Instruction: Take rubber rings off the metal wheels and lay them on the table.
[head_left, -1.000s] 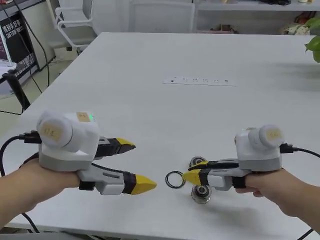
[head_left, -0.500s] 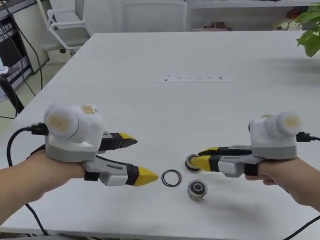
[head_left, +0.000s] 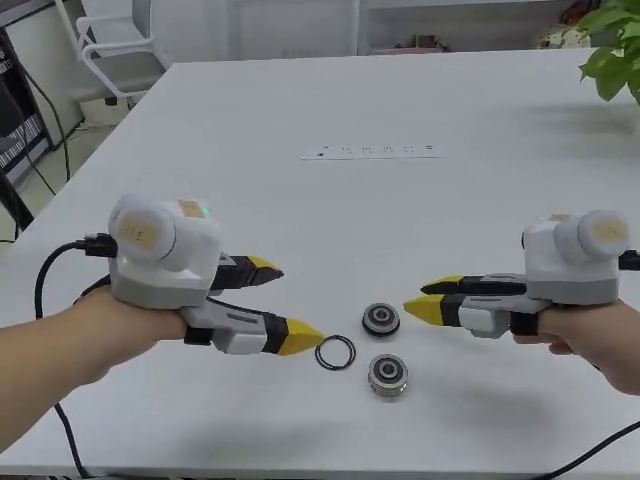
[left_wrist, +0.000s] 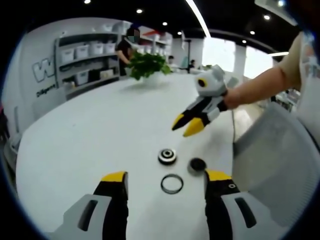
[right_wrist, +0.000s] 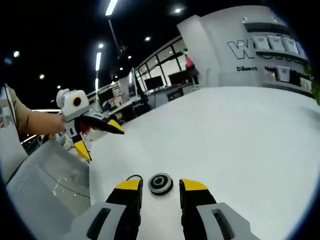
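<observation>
Your left hand holds the left claw level and low over the white desk, pointing inward at the rubber ring. Its jaws are spread wide and grip nothing, and the lower yellow tip sits just left of the ring without touching it. Your right hand mirrors the pose. The right claw is also level, aimed inward from the ring's right, its jaws partly apart and empty.

The ring lies flat on the desk, off both wheels. The far wheel sits just beyond the ring and to its right. The near wheel sits just right of the ring, on your side. Neither touches it.

From the head view alone you get a paper strip well beyond the ring and a plant at the far right corner.

The left gripper view sets the ring between the spread jaws of the left claw. Both wheels lie past it, and the right claw hangs above them.

The right gripper view puts the far wheel just ahead of the right claw, centred on the gap between its jaws. The left claw gapes off to the left.
</observation>
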